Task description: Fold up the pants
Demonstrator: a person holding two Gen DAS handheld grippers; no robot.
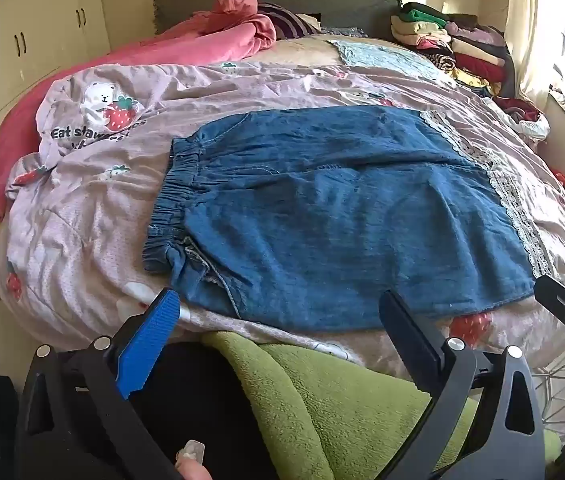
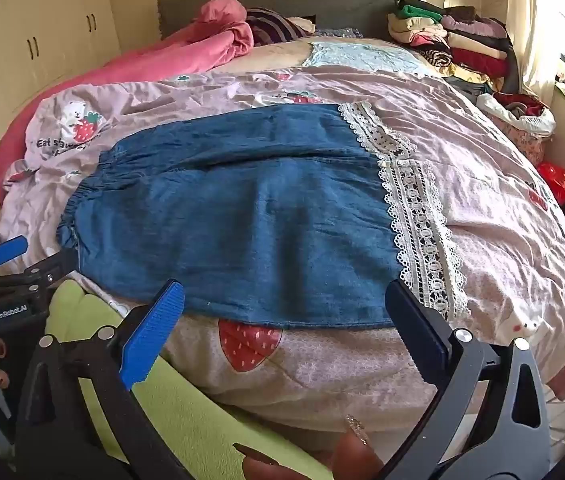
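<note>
A bedroom bed [image 1: 94,216] under a pink strawberry quilt [image 2: 494,200] carries the work, with clothes stacked near the headboard. The denim pants [image 1: 322,208] lie spread flat across the quilt, waistband to the left and lace hems [image 2: 414,216] to the right, probably smoothed out ready for folding. The left gripper [image 1: 282,320] and the right gripper [image 2: 282,308] both hover released, grasping nothing, just short of the pants' near edge.

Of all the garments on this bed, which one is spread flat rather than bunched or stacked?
The blue denim pants with white lace hems, lying flat on the strawberry quilt. The pink garment is crumpled by the headboard; the rest sit in a folded stack.
</note>
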